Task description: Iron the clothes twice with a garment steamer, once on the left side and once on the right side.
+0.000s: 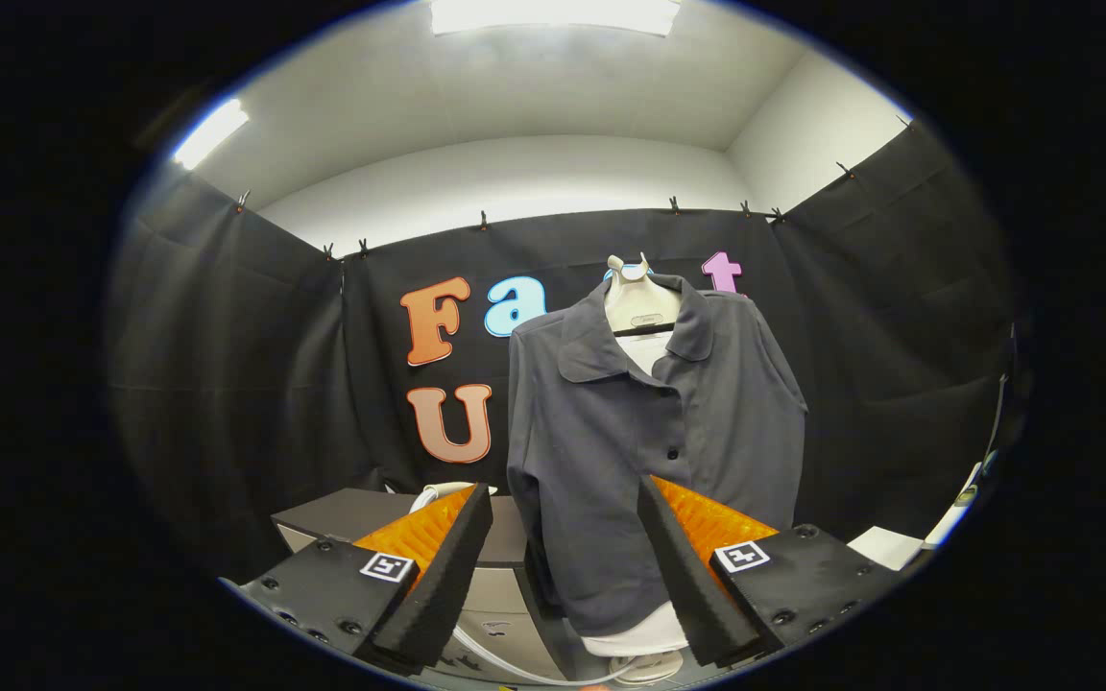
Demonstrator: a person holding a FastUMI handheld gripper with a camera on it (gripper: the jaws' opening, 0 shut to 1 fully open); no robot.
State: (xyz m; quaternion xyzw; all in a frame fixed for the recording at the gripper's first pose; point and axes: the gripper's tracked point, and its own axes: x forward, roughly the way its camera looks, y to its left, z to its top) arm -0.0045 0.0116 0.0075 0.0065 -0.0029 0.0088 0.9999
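**Gripper empty, steamer head not yet picked up**

Gripper view. The gripper (565,561) is seen with its fingers spread wide apart; nothing is held between them. Beyond the fingers, a dark grey shirt (639,432) is hung on a hanger form, collar up, buttoned placket running down roughly between the two fingertips, with a white underlayer showing at neck and hem. Just behind the left fingertip, a white rounded object (436,493) is partly seen resting on a grey cabinet top (342,511); it is judged to be the garment steamer head, though most of it is hidden. A white hose (500,662) is traced low between the fingers.

Step in hand, as judged: the steamer handle is to be reached and grasped. The fingers are best kept wide until the handle lies fully between them, then closed squarely. The hose should be kept slack and clear of the shirt hem, so the garment is not dragged.
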